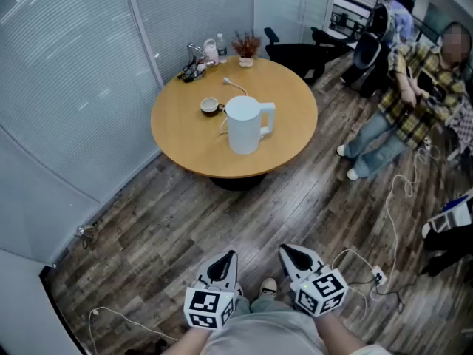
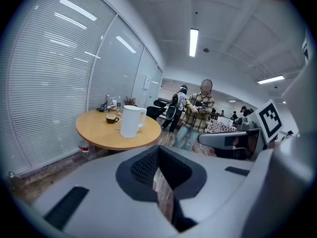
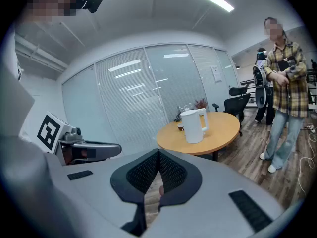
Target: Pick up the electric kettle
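1. On the round desk (image 1: 185, 150), near its middle, the white kettle (image 1: 244, 124) stands upright, well apart from both grippers. A cup (image 1: 211, 106) sits just beside it, and a white cord (image 1: 235, 87) trails off behind it.
2. The left gripper (image 1: 228, 259) and the right gripper (image 1: 290, 254) are both held low, close to the person's body. Each has its jaws pressed together with nothing between them, so they must spread before any grasp.
3. The kettle's body looks like hard, smooth plastic. It is probably stiff and slippery, and likely too wide for the jaws to span well.
4. Whether it holds water cannot be told. It is safer to treat it as heavy and liable to slosh if tipped.
5. The handle (image 1: 268, 117), on the kettle's right side in the head view, is the sensible place to grip. Pinching it high up should let the body hang steady below the jaws, and the right gripper seems better placed for that.
6. Whether the cord joins the kettle cannot be made out, so a straight lift is prudent.
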Demonstrator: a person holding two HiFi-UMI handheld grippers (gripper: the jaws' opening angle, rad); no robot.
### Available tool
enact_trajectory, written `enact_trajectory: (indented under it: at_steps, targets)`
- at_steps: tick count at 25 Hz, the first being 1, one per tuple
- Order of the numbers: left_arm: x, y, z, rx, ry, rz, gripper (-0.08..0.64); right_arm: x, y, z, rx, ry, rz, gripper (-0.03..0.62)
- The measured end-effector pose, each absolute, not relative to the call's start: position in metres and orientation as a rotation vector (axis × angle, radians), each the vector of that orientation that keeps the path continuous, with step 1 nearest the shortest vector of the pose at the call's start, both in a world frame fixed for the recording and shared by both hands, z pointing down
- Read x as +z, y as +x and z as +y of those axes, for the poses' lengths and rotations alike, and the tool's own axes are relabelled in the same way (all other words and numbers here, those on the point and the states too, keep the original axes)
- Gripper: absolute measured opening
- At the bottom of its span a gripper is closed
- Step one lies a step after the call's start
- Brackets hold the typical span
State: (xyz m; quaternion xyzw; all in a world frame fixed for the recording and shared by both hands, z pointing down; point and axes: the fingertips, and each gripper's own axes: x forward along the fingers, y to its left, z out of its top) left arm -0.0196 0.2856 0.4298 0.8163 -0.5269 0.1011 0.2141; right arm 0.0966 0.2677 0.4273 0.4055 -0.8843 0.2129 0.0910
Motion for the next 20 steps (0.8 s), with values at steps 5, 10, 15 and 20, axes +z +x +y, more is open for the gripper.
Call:
enact_trajectory:
  at_steps: [5, 10, 15, 20]
  targets:
    - [0.4289, -0.0177, 0.2876, 0.283, 2.266, -1.454, 0.003, 0.4241, 0.0974, 0.2692, 0.625, 1.22, -2.628, 0.031]
    - [0.4291, -0.0164, 0.2844, 0.283, 2.27, -1.445, 0.003, 0.4238, 0.0978, 0.2681, 0.627, 1.222, -2.629, 0.031]
    - [0.4285, -0.0153, 0.2827, 0.282, 2.275, -1.44, 0.003, 0.4262, 0.098, 0.2685, 0.646, 1.225, -2.627, 0.031]
    - [0.4288, -0.0191, 0.2853, 0.285, 2.272, -1.438, 0.003, 0.4202, 0.0973, 0.2679, 0.634, 1.259, -2.652, 0.032]
